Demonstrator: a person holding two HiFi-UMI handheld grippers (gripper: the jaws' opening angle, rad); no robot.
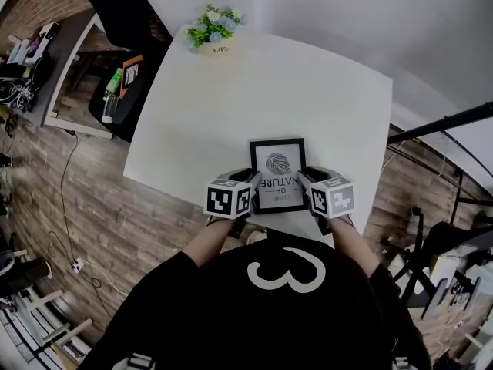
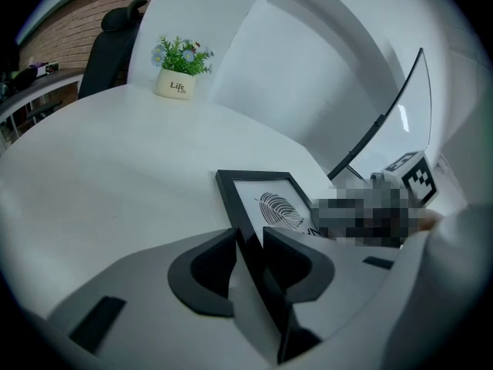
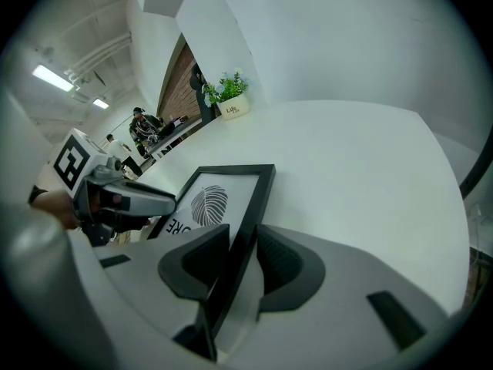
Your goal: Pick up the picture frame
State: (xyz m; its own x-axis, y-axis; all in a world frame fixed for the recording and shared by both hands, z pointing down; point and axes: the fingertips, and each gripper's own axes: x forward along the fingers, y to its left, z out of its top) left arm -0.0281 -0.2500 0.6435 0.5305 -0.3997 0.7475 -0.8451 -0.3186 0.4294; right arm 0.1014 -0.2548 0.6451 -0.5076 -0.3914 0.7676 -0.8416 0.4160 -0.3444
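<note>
The white desk (image 1: 231, 91) carries the black picture frame (image 1: 277, 164) close to its near edge, directly in front of the person, with the fingerprint-like print and its lettering facing up. The left tool (image 2: 250, 241) is clenched on the frame's left rail and the right tool (image 3: 243, 237) is clenched on its right rail, each rail seated between that tool's two dark jaws. A small potted plant (image 1: 213, 28) stands at the desk's far corner, well apart from the frame.
</note>
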